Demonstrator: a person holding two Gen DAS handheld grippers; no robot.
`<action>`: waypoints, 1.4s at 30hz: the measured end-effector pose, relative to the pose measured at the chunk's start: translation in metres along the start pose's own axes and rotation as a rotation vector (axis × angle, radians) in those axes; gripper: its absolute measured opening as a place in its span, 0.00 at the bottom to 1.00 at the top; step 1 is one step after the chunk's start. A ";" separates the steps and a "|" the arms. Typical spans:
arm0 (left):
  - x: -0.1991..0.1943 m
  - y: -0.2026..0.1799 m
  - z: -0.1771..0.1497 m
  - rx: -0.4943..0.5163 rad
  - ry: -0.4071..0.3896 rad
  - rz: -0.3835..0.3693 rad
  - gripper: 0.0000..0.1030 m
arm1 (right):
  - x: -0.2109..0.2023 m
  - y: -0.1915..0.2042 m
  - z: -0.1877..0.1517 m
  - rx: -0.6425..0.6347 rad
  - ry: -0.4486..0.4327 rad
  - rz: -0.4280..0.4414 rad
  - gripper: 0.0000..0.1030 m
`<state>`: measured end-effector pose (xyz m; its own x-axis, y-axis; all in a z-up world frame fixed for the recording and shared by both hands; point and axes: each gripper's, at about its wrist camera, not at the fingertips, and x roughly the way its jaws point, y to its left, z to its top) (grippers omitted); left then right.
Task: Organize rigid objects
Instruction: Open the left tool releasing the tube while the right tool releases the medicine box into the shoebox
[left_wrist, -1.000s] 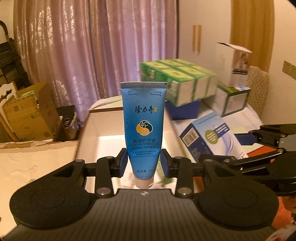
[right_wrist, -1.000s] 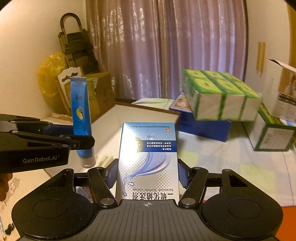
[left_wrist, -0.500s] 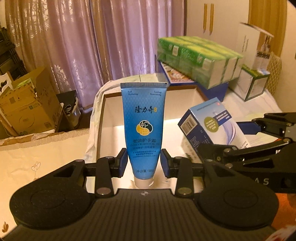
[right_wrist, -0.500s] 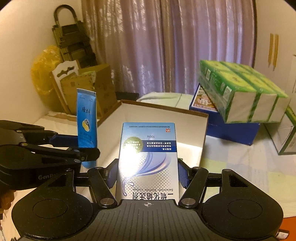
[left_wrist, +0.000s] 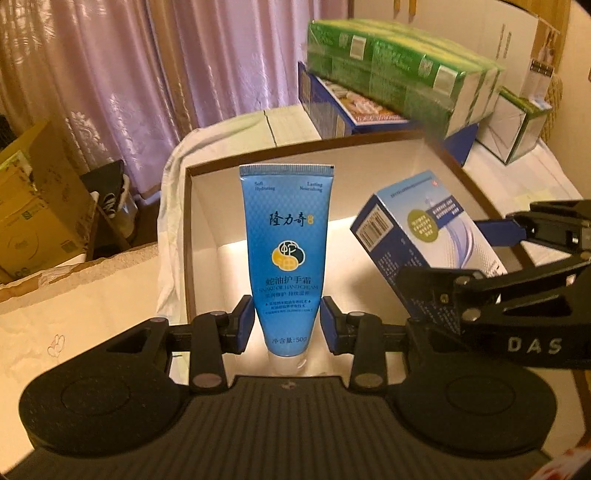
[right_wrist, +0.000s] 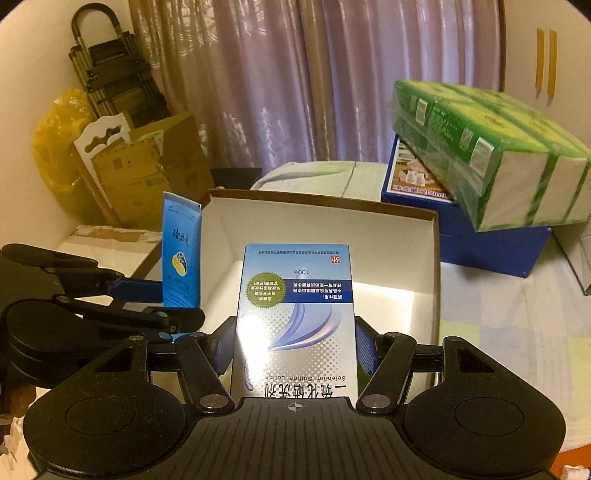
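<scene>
My left gripper (left_wrist: 287, 325) is shut on a blue hand cream tube (left_wrist: 287, 251), cap end toward the camera. It hangs over the near end of an open white-lined cardboard box (left_wrist: 207, 236). My right gripper (right_wrist: 293, 350) is shut on a blue and silver lotion carton (right_wrist: 295, 325), held over the same open box (right_wrist: 434, 266). In the left wrist view the carton (left_wrist: 424, 236) and the right gripper (left_wrist: 476, 258) sit to the right. The right wrist view shows the tube (right_wrist: 181, 254) and the left gripper (right_wrist: 168, 301) at the left.
Green and white packs (right_wrist: 491, 147) lie on a dark blue box (right_wrist: 491, 247) behind the open box at the right. Brown cartons (left_wrist: 33, 210) and a purple curtain (right_wrist: 314, 81) stand at the back. A folded trolley (right_wrist: 110, 74) and a yellow bag (right_wrist: 55, 133) are far left. A pale cloth (left_wrist: 74, 321) covers the surface.
Both grippers have moved forward and down toward the open box, which now looks larger and lies under both held items. The grips have not changed.
</scene>
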<state>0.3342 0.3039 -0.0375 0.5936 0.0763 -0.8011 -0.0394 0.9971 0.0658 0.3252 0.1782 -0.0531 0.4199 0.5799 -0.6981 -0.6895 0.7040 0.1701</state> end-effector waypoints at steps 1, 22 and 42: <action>0.005 0.002 0.001 -0.002 0.004 -0.001 0.32 | 0.004 -0.002 0.001 0.008 0.001 0.007 0.59; 0.010 0.000 -0.004 -0.016 0.020 -0.044 0.43 | 0.011 -0.013 0.001 0.012 0.034 -0.021 0.69; -0.053 -0.016 -0.028 -0.088 -0.014 -0.068 0.43 | -0.049 -0.008 -0.019 0.034 -0.019 0.000 0.69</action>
<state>0.2807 0.2843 -0.0128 0.6084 0.0092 -0.7936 -0.0687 0.9968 -0.0412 0.2989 0.1359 -0.0331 0.4314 0.5878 -0.6845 -0.6696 0.7170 0.1938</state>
